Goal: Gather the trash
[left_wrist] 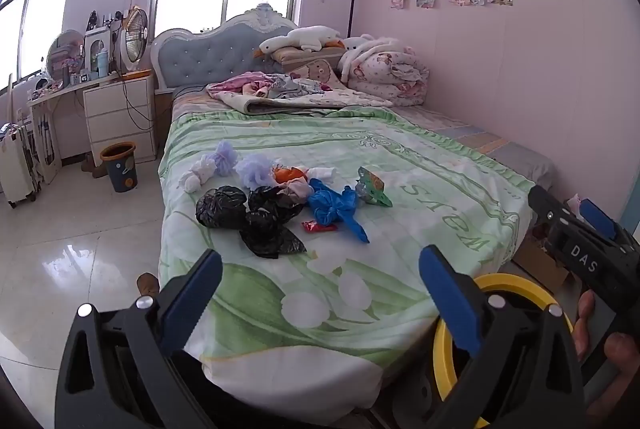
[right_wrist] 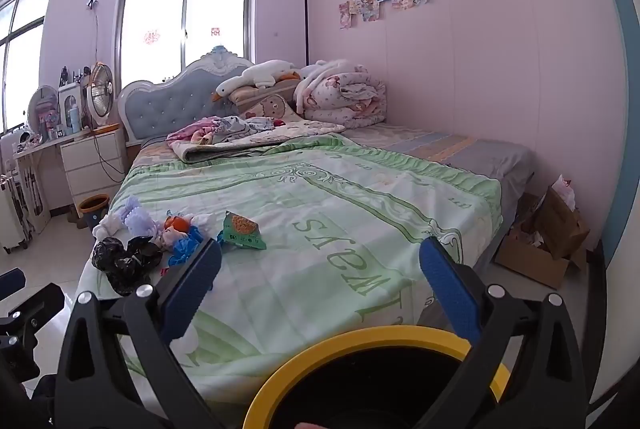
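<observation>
- Ahead of the left claw (left_wrist: 320,289), trash sits mid-bed toward the bed's (left_wrist: 420,189) left edge: black bags (left_wrist: 256,217), blue bag (left_wrist: 336,207).
- Both claws gape, released; the right claw (right_wrist: 320,289) is farther away.

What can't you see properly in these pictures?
- Yellow-rimmed bin: right wrist view, its lower part is cut off by the bottom edge; its inside is too dark.
- Black bags: left wrist view, knotted shut, so the contents are hidden.
- Red wrapper: left wrist view, too small to read.
- Blue bag: right wrist view, partly behind the right gripper's finger.
</observation>
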A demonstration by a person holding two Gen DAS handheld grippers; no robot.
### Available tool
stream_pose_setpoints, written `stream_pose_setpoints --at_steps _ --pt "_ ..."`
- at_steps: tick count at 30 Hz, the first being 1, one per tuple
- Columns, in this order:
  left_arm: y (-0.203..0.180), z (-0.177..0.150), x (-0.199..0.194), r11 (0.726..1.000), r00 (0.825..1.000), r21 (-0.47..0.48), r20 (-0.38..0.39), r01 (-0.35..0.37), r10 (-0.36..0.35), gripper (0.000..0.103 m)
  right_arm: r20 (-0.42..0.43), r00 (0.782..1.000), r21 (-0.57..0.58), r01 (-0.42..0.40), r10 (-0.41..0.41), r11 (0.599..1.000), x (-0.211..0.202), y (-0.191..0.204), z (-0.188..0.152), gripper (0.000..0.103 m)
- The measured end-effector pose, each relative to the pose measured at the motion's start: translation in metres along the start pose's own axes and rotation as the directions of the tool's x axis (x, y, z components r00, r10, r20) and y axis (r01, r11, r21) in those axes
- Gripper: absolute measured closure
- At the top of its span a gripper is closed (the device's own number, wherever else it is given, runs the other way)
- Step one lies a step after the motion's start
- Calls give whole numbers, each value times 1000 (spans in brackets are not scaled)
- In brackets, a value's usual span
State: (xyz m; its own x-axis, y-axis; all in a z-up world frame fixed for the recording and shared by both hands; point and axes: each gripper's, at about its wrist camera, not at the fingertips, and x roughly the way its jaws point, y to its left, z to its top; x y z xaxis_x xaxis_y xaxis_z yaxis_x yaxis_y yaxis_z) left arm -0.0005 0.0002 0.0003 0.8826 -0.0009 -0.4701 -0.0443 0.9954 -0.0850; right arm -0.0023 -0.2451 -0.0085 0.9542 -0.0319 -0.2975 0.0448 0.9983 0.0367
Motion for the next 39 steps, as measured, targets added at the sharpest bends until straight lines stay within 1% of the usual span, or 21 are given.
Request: stream_pose_setpoints --at_steps 8,9,39 --pt "1 2 2 1000 1000 -4 -10 6 -6 8 -2 1000 2 -1 1 1000 0 0 0 8" --pt "0 1 -3 1000 1000 -4 4 4 -4 8 -2 1000 3 -2 2 1000 0 0 0 8" --pt "0 4 -8 1000 1000 -7 4 8 -8 8 -7 1000 6 -11 11 1000 2 1 0 8"
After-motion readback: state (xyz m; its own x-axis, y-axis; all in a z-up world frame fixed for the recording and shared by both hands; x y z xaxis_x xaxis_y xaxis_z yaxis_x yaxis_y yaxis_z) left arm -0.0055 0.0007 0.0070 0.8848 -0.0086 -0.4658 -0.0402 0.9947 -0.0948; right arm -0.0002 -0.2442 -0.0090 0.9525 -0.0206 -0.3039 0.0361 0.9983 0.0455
